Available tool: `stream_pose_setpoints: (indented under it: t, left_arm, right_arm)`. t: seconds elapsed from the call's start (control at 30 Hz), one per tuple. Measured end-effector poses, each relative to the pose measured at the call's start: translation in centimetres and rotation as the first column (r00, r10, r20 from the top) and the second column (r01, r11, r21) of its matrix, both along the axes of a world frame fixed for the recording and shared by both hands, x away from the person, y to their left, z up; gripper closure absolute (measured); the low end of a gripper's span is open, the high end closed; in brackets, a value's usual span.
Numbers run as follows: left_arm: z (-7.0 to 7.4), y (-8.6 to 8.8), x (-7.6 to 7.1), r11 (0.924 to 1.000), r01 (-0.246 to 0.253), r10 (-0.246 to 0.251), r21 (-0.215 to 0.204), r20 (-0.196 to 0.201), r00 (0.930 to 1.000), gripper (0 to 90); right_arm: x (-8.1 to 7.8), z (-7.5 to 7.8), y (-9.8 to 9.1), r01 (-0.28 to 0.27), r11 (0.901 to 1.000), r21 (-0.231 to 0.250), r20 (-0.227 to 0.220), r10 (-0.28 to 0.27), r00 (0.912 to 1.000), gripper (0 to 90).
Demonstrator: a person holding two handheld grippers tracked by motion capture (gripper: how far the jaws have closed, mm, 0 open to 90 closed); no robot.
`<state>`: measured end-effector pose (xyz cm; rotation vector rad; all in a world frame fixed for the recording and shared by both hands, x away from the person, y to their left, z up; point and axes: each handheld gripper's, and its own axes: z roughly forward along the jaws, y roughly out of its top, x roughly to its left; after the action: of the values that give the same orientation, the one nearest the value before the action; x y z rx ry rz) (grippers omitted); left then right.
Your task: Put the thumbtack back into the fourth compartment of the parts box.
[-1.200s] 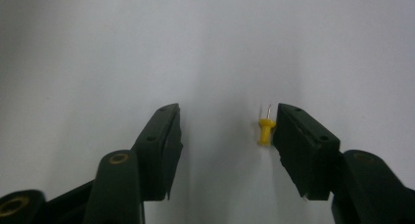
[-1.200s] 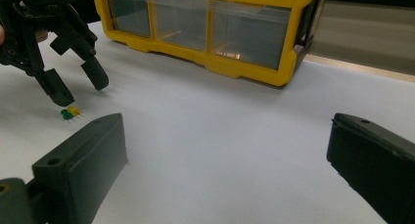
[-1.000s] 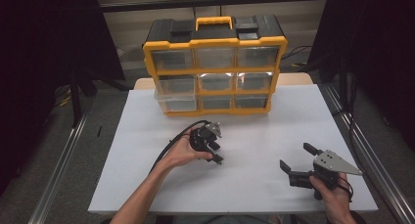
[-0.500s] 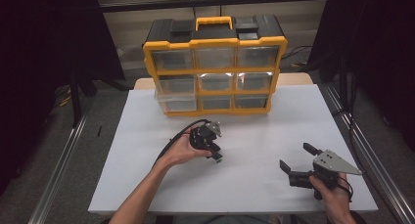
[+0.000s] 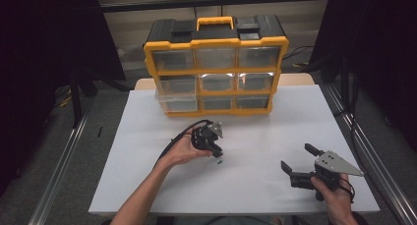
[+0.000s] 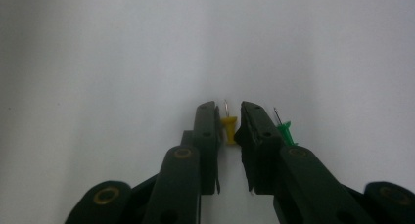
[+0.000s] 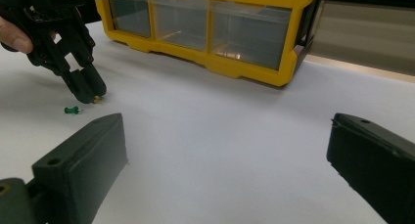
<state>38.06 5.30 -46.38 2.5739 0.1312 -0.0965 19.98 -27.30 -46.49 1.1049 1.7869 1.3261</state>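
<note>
So the yellow pushpin (image 6: 228,128) is sitting right between the two jaws of the left gripper (image 6: 229,117), lying on the white table (image 5: 255,136) with its metal pin pointing away from the camera. The jaws have just been closing in on it, and they're hugging it on both sides now, but there's still a thin gap showing on each side in the left gripper view, so I can't say the pads are actually pressing it yet. A green pushpin (image 6: 285,131) is lying just outside the right-hand jaw in that same view, close by but not between them.

From the right gripper view you can see the left gripper (image 7: 90,94) tipping steeply down with its tips at the table, the yellow pushpin (image 7: 97,100) poking out at the tips and the green pushpin (image 7: 72,110) just beside it.

From above, the left hand (image 5: 184,149) is reaching in from the bottom with the forearm angling up toward the middle of the table, wrist bent so the gripper is pointing down and to the right.

The right gripper (image 5: 297,161) is resting low near the table's near right corner, well apart from the pushpins, jaws standing wide open with nothing in them. A yellow drawer organizer (image 5: 216,68) is sitting at the far edge.
</note>
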Motion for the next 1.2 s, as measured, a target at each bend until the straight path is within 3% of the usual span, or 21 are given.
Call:
stream_pose_setpoints:
  t: [0.07,0.1,0.23,0.3,0.33,0.4,0.43,0.63,0.73,0.77,0.8,0.83,0.93,0.97,1.2]
  left_arm:
    - [0.0,0.0,0.1,1.0000,0.005,-0.005,0.006,0.018,0.9998,79.6]
    - [0.0,0.1,0.1,1.0000,0.006,-0.006,0.000,0.005,1.0000,80.2]
    - [0.0,0.1,0.1,1.0000,-0.002,0.002,-0.002,0.017,0.9999,82.4]
    - [0.1,0.3,0.2,1.0000,0.004,-0.004,0.004,-0.022,0.9997,83.9]
    - [-0.1,0.4,0.1,0.9998,-0.007,0.006,-0.019,-0.003,1.0000,84.6]
    - [0.0,0.7,0.2,0.9998,0.003,-0.003,-0.022,-0.011,0.9999,85.3]
    - [-0.3,0.7,0.0,0.9983,-0.028,0.028,-0.052,-0.002,0.9996,85.4]
    - [-0.3,0.9,-0.1,0.9976,-0.035,0.035,-0.059,-0.001,0.9994,85.6]
    - [0.0,1.2,-0.2,0.9961,-0.038,0.037,-0.080,-0.014,0.9992,85.7]
    - [0.0,1.3,-0.3,0.9927,-0.054,0.053,-0.108,-0.010,0.9985,85.7]
    - [0.3,1.4,-0.1,0.9954,-0.033,0.031,-0.090,-0.027,0.9992,85.7]
    - [0.3,1.4,-0.3,0.9924,-0.055,0.056,-0.110,0.001,0.9984,85.7]
    - [1.0,1.7,-0.5,0.9875,-0.063,0.064,-0.144,0.001,0.9979,85.7]
    - [1.4,1.8,-0.3,0.9903,-0.044,0.043,-0.132,-0.014,0.9990,85.7]
    - [2.1,2.3,-0.5,0.9805,-0.059,0.058,-0.187,-0.014,0.9982,85.7]
  right_arm:
    - [0.0,0.0,0.0,0.000,1.0000,0.001,-0.001,0.000,1.0000,1.3]
    - [0.0,0.0,0.0,0.001,1.0000,0.001,-0.002,-0.001,1.0000,1.3]
    - [-0.1,0.0,0.0,0.000,1.0000,0.003,0.001,0.000,1.0000,1.3]
    - [-0.1,0.0,0.0,0.003,1.0000,0.002,0.000,-0.003,1.0000,1.3]
    - [-0.1,0.0,0.0,0.002,1.0000,0.002,0.001,-0.002,1.0000,1.3]
    - [-0.1,0.0,0.0,0.001,1.0000,0.003,0.001,-0.001,1.0000,1.3]
    - [-0.1,0.0,0.0,0.003,1.0000,0.001,0.000,-0.003,1.0000,1.3]
    - [0.0,0.0,-0.1,0.002,1.0000,-0.002,0.002,-0.002,1.0000,1.3]
    - [0.0,0.0,-0.1,0.005,1.0000,0.001,0.000,-0.005,1.0000,1.3]
    - [0.0,0.0,-0.1,0.006,1.0000,0.001,0.000,-0.006,1.0000,1.3]
    - [0.0,0.0,-0.1,0.005,1.0000,0.001,0.001,-0.005,1.0000,1.3]
    - [0.0,0.0,-0.1,0.005,1.0000,0.001,0.001,-0.005,1.0000,1.3]
    - [0.0,0.0,-0.1,0.004,1.0000,0.001,0.001,-0.004,1.0000,1.3]
    - [0.0,0.0,-0.1,0.006,1.0000,0.001,0.000,-0.006,1.0000,1.3]
    - [-0.1,0.0,-0.1,0.000,1.0000,0.003,-0.001,0.000,1.0000,1.3]
